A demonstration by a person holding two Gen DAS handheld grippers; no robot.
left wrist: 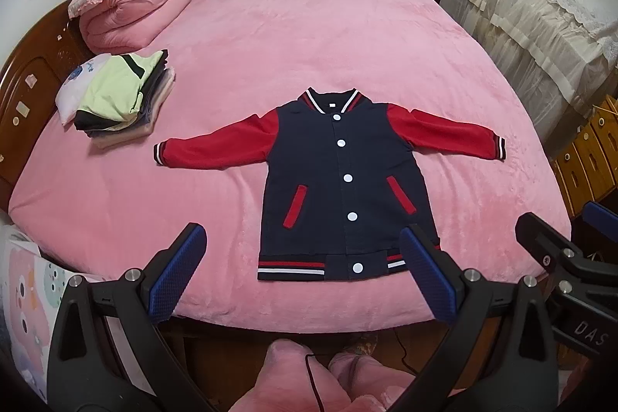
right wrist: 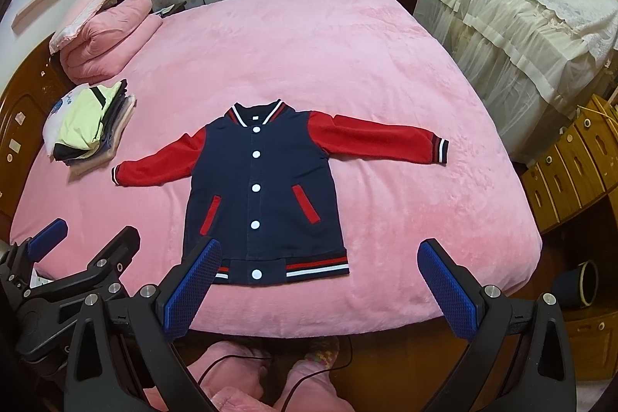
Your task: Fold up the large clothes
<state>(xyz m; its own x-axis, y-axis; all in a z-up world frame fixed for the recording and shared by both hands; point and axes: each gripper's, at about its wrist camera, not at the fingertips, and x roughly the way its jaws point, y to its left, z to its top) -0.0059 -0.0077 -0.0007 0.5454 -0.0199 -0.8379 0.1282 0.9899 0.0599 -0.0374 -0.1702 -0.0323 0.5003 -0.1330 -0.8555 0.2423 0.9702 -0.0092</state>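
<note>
A navy jacket [left wrist: 328,180] with red sleeves and white snap buttons lies flat, face up, on the pink bed [left wrist: 309,45], both sleeves spread out sideways. It also shows in the right wrist view [right wrist: 262,188]. My left gripper [left wrist: 301,250] is open and empty, held above the bed's near edge in front of the jacket's hem. My right gripper [right wrist: 320,257] is open and empty, beside the left one, over the hem's right part. The right gripper's body shows at the right edge of the left wrist view [left wrist: 560,257].
A stack of folded clothes [left wrist: 119,95] lies at the bed's left side. A folded pink quilt and pillow [left wrist: 127,10] sit at the far left corner. A lace-covered piece of furniture [right wrist: 521,18] and wooden drawers [right wrist: 571,165] stand to the right. Pink slippers [left wrist: 309,373] are below.
</note>
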